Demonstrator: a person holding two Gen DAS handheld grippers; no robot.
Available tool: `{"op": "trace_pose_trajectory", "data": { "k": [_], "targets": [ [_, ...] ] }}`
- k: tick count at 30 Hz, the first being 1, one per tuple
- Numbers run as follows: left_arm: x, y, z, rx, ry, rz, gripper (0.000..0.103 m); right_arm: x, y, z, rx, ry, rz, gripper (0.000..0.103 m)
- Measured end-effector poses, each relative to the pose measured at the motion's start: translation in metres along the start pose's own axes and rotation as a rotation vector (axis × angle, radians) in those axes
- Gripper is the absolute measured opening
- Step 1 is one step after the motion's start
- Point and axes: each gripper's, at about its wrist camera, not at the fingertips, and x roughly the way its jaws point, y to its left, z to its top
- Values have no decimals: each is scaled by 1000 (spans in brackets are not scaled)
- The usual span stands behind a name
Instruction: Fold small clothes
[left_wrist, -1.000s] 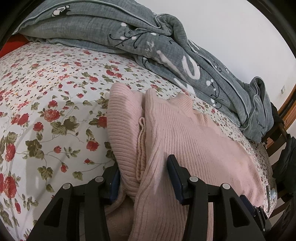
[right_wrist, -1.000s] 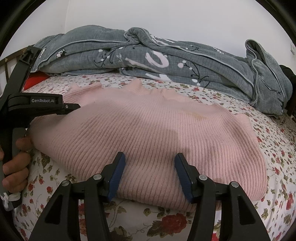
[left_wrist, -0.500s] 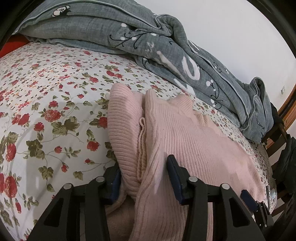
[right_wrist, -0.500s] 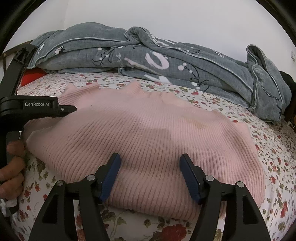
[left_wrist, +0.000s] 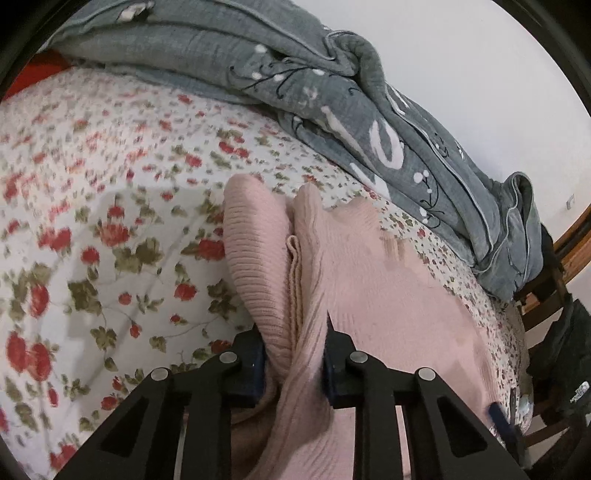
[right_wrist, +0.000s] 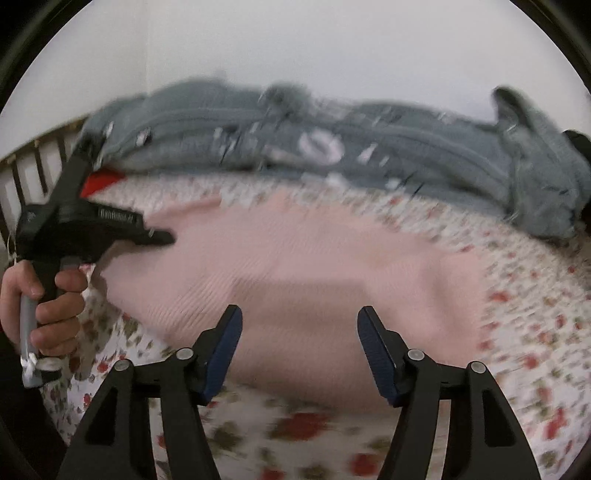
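Left tongs (left_wrist: 293, 354) just closed, pinching pink sweater (left_wrist: 369, 295) fold (ribbed knit); right tongs (right_wrist: 299, 350) wide, holding nothing.

Left gripper (left_wrist: 293, 360): matte black plastic arms with triangular cut-outs, round silver screw heads at the pivots, dark blue finger pads (left_wrist: 255, 373). Seen from the right wrist view: black pistol-shaped body, small white lettering along its side, grey handle, white cord at the bottom.

Right gripper (right_wrist: 299, 354): same black frame, silver screws, ribbed dark blue pads (right_wrist: 376, 354).
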Motion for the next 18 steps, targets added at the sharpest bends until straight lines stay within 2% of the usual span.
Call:
{"op": "trace_pose_trajectory", "data": {
  "k": [4,6,9,14,18],
  "targets": [
    [-14,-31,8,45,-15,43,22,-25,-53,6,84,-71,-54,64],
    [-20,-53,12,63,-16,60,22,-31,-84,5,149,-68,-104,64],
    [-25,-88,14,115,-8,84,22,-37,-128,0,270,-48,-136,64],
    [-28,-147,5,161,-12,83,21,-54,-176,-10,390,-54,-164,64],
    [-16,-194,-13,185,14,52,21,-63,-201,-21,433,-63,-190,64]
  ]
}}
